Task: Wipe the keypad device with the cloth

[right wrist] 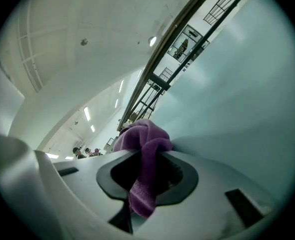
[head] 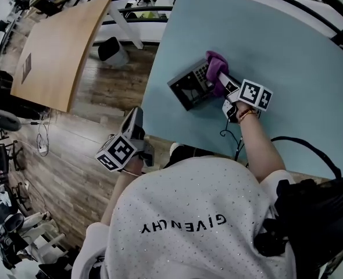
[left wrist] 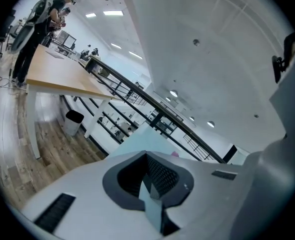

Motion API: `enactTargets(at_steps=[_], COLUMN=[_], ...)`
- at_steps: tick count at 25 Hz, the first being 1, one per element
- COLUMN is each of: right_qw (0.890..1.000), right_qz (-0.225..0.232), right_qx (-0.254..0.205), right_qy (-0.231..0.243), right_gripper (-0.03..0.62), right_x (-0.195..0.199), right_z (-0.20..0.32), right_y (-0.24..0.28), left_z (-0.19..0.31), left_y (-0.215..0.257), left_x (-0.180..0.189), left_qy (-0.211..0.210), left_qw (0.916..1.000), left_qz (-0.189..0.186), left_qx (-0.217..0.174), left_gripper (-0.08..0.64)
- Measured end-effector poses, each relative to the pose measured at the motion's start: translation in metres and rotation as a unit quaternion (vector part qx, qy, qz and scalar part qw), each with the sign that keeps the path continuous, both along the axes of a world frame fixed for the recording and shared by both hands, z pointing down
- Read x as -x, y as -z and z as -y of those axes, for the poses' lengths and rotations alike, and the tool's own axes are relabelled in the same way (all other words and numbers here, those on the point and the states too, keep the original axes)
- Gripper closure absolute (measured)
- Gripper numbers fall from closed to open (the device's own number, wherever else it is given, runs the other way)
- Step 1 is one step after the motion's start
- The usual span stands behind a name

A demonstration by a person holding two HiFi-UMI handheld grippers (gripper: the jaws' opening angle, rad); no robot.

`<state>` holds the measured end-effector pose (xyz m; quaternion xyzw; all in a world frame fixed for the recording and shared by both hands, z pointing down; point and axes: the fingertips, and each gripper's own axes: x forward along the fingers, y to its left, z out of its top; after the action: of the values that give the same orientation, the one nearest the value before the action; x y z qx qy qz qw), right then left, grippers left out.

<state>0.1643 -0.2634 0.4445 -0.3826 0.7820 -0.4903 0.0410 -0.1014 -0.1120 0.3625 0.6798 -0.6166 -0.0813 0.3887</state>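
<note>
While left tool point(left wrist: 150, 190) sits closed, right tool point(right wrist: 141, 176) clamps cloth point(right wrist: 143, 136) on keypad device point(head: 189, 89)

- We read "GIVENCHY" in dark capitals across the back of the person's white shirt point(head: 183, 222); in the head view it stands upside down.
- On the keypad device point(head: 190, 86) we see keys, but their print is too small to read.

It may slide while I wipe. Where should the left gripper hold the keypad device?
Probably the keypad device by its screen end, across the two straight side edges, coming from the near left, where the left gripper hangs. The cloth in the right gripper sits on the keypad end, leaving the screen end free.
</note>
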Motion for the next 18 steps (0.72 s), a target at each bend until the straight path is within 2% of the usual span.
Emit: enactTargets(at_steps=[4, 6, 8, 11, 13, 15, 18], right_qw=[1.000, 1.000, 1.000, 0.994, 0.983, 0.970, 0.951], right_qz=[0.003, 0.002, -0.006, -0.048, -0.086, -0.121, -0.168], right_qx=[0.024, 0.020, -0.016, -0.102, -0.160, -0.212, -0.258], right_qy=[0.000, 0.004, 0.005, 0.008, 0.003, -0.010, -0.037], right_gripper=[0.515, 0.517, 0.518, 0.517, 0.517, 0.517, 0.518], right_x=[-0.003, -0.007, -0.022, -0.053, -0.066, -0.070, -0.070], right_z=[-0.007, -0.005, -0.005, -0.016, -0.027, -0.039, -0.066], right_y=[-0.013, -0.011, 0.008, 0.063, 0.103, 0.139, 0.175], left_z=[0.019, 0.034, 0.051, 0.065, 0.075, 0.085, 0.086], left_y=[-0.010, -0.015, -0.008, 0.027, 0.050, 0.058, 0.075], left_x=[-0.014, -0.023, -0.034, -0.056, -0.072, -0.085, -0.097], left_qy=[-0.026, -0.040, -0.055, -0.096, -0.150, -0.211, -0.273], left_qw=[0.9996, 0.9989, 0.9982, 0.9937, 0.9841, 0.9714, 0.9518], left_qz=[-0.014, -0.023, -0.024, -0.005, -0.007, -0.021, -0.067], left_qx=[0.006, 0.010, -0.004, -0.058, -0.095, -0.107, -0.122], left_gripper=[0.560, 0.560, 0.560, 0.560, 0.560, 0.560, 0.560])
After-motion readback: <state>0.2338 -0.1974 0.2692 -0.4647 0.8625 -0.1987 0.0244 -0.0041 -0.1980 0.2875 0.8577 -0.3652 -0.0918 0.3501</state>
